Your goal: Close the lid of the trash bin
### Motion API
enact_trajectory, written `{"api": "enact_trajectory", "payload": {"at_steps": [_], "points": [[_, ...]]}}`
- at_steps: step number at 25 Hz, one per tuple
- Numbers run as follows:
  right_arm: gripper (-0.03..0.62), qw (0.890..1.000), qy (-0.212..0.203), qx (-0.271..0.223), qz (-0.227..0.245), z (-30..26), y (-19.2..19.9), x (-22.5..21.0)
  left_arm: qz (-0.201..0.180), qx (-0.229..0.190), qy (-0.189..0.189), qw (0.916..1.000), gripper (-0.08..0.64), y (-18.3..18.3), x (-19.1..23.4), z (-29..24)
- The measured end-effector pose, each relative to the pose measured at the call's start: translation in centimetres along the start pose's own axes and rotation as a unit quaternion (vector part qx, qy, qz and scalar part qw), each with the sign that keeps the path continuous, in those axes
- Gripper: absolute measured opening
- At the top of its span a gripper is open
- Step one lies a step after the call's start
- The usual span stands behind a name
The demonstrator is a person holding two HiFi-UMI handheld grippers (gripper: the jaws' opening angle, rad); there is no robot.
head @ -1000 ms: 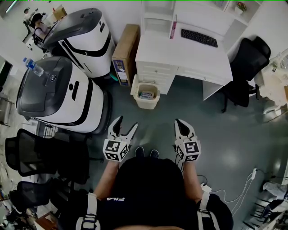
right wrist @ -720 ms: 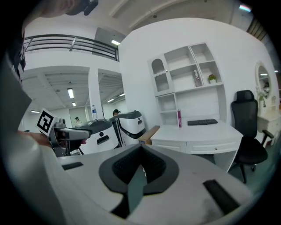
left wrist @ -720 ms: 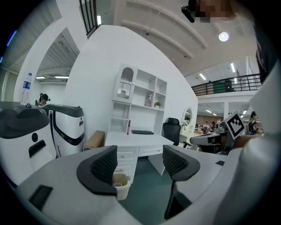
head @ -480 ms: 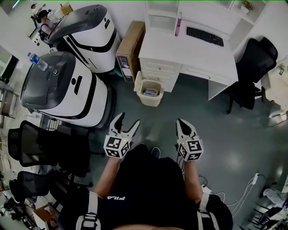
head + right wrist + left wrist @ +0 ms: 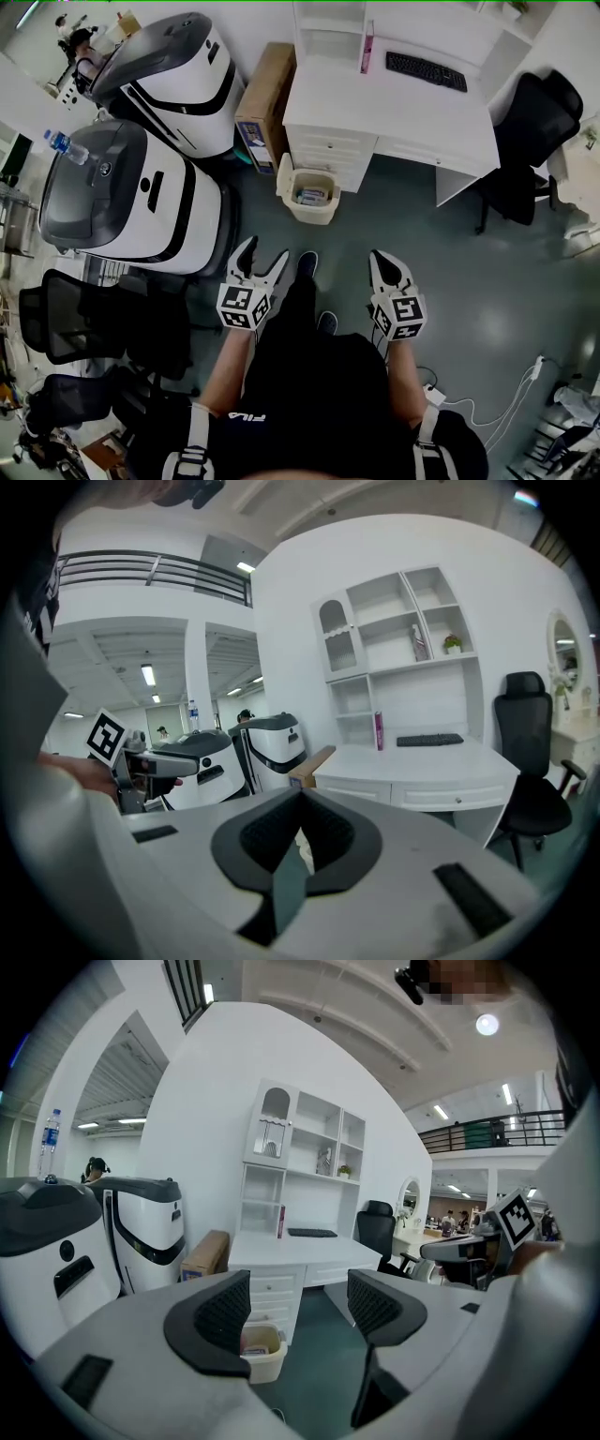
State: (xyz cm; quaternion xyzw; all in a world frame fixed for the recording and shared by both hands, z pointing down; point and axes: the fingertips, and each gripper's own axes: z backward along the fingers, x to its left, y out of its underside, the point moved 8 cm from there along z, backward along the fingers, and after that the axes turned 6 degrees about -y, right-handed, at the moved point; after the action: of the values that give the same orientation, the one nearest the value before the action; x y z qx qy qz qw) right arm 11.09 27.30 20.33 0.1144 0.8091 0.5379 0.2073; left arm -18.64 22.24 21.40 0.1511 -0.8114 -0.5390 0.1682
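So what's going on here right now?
A person stands facing a beige trash bin on the floor beside the white desk, with a set of tongs in each hand. The left tongs are open and the right tongs are shut. Both are empty and well short of the bin. The bin's top is open with some rubbish inside, so the closing has not begun.

Head view steeply down, gripper views level, sharing desk (image 5: 394,108)

Grey-green floor (image 5: 427,246), beige trash bin (image 5: 314,215), cardboard box (image 5: 261,103), white desk (image 5: 394,105), black chair (image 5: 530,122)
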Motion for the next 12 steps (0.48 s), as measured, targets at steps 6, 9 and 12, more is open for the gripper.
{"api": "enact_trajectory", "payload": {"at_steps": [6, 9, 12], "points": [[0.003, 1.0, -0.012, 0.006, 0.001, -6.2, -1.4, -2.5, 0.0, 0.018, 0.003, 0.9998, 0.333, -0.8, 3.7, -7.6], [0.003, 1.0, -0.011, 0.009, -0.008, -10.8, -1.1, -4.2, 0.0, 0.045, 0.005, 0.999, 0.333, -0.3, 6.9, -12.2], [0.003, 0.999, -0.012, 0.032, -0.01, -15.6, -0.3, -6.2, 0.01, 0.071, 0.002, 0.9974, 0.333, 1.1, 10.0, -16.4]]}}
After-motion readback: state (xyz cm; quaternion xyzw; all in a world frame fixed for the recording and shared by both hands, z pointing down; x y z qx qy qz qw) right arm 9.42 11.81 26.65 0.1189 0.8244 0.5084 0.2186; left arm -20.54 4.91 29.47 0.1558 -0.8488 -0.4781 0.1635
